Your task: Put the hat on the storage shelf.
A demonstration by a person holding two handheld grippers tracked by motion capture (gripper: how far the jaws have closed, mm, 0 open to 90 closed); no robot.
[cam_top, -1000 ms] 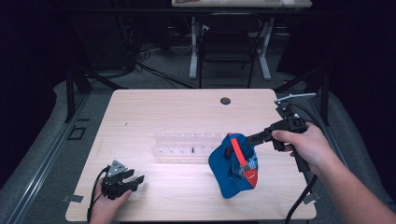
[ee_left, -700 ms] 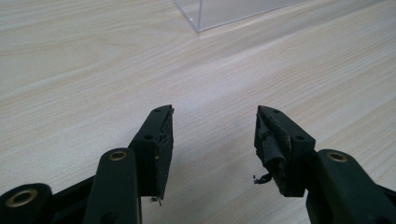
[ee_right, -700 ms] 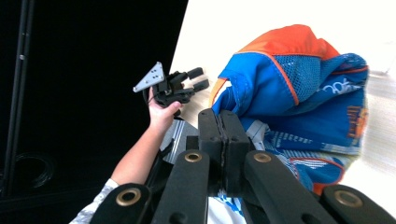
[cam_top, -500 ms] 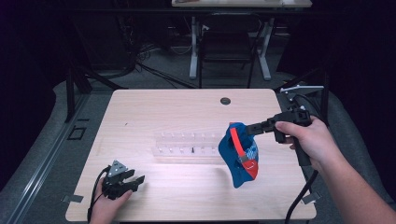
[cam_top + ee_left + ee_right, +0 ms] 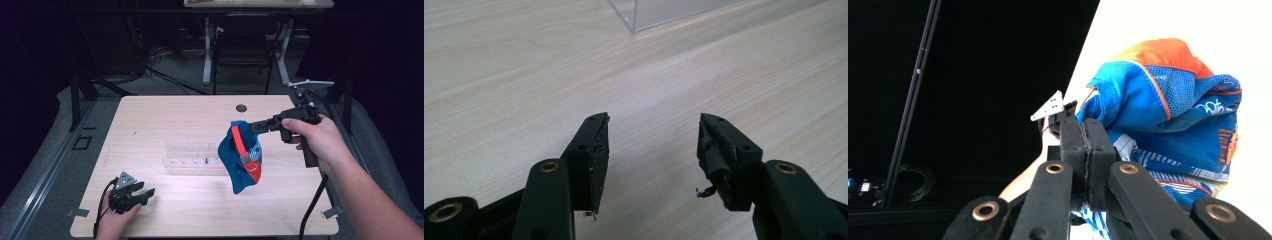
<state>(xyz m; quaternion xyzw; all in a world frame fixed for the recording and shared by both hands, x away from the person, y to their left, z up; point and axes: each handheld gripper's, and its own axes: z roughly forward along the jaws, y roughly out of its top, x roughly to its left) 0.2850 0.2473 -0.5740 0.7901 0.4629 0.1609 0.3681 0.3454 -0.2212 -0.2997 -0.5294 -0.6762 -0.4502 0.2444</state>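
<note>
Hidden: the pinched edge of the blue and orange fabric garment is covered by the jaws in the right gripper view; its printed lettering cannot be read.
Garment place: it is hung above the light wooden table, right of centre, over the right end of the clear plastic rack.
Right gripper: clenched on the garment's top edge, the cloth drooping below and to its left.
Left gripper: released, jaws apart, nothing between them, rested at the near left.
Count: one garment, one rack, two grippers.
</note>
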